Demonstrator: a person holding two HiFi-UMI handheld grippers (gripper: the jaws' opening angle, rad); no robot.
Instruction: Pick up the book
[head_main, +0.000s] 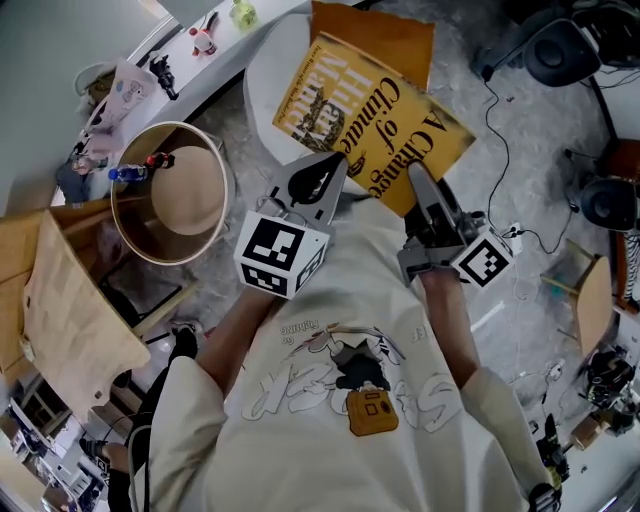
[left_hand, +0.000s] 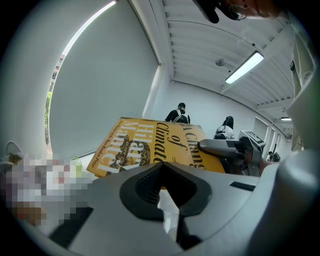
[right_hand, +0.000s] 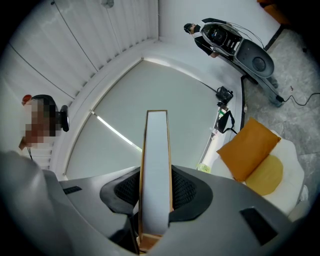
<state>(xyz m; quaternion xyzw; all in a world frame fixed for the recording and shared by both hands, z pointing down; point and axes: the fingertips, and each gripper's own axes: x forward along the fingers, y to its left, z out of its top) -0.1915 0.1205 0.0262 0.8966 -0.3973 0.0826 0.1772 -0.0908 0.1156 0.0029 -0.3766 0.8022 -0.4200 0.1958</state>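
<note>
A yellow hardback book (head_main: 375, 110) with large dark title lettering is held up off the floor, cover upward, in the head view. My right gripper (head_main: 420, 175) is shut on its near right edge. In the right gripper view the book (right_hand: 156, 150) stands edge-on between the pads, its white page block showing. My left gripper (head_main: 328, 165) sits at the book's near left edge with its jaw tips together. In the left gripper view the book's cover (left_hand: 145, 145) rises just beyond the left gripper (left_hand: 161, 165), and the right gripper (left_hand: 225, 147) reaches onto the cover from the right.
An orange cushion (head_main: 375, 35) lies on a round white seat (head_main: 262, 60) beyond the book. A round tan bin (head_main: 170, 190) and a cardboard box (head_main: 70, 300) stand at the left. Cables (head_main: 500, 110) and gear crowd the floor at the right.
</note>
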